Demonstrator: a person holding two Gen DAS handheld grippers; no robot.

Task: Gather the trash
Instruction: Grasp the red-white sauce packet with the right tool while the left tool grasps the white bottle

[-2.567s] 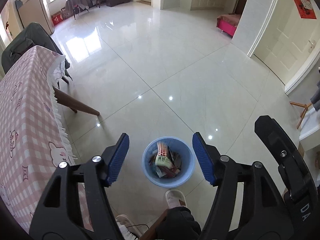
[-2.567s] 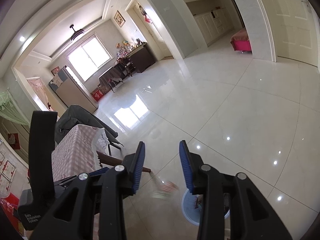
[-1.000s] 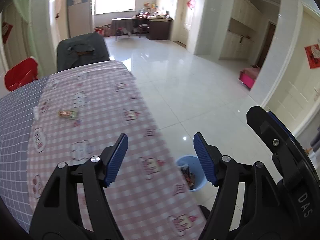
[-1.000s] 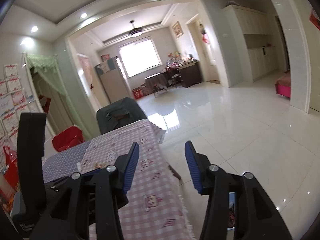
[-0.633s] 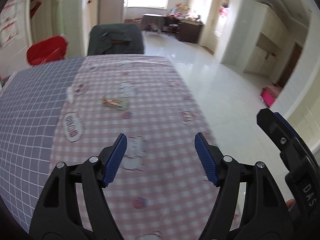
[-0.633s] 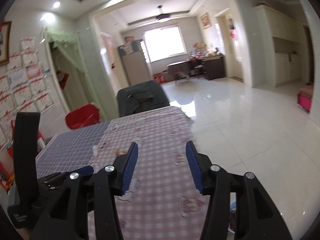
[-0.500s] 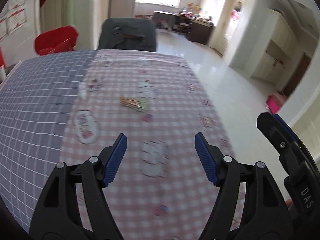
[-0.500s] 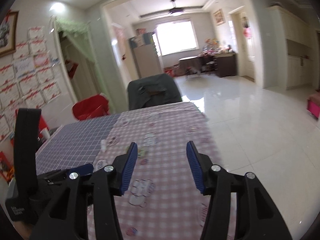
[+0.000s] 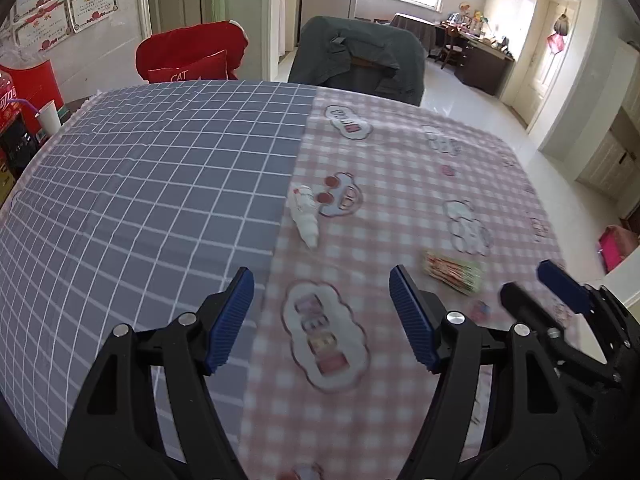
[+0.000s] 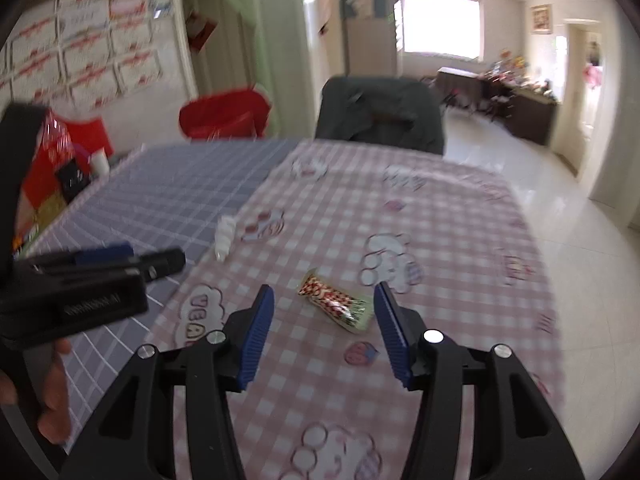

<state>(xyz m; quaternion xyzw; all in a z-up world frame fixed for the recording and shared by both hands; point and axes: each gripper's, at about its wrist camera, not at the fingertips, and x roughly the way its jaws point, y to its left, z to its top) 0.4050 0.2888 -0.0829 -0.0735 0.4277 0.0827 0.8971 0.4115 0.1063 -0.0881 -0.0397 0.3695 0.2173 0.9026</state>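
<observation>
My L gripper (image 9: pixel 322 312) over worktop (image 9: pixel 160 184), jaws apart, nothing btwn pads, cloth only below. White crumpled wrapper (image 9: pixel 306 216) lies ahead of it, on seam where grey grid cloth meets pink check. My R gripper (image 10: pixel 324 330) also spread, empty. Red-green snack wrapper (image 10: pixel 335 306) flat on pink check, just beyond R tips, lined up w/ gap, not touching pads. Same wrapper seen from L cam, to right of L gripper. Dark covered chair (image 9: pixel 360 60) at far edge of worktop.
</observation>
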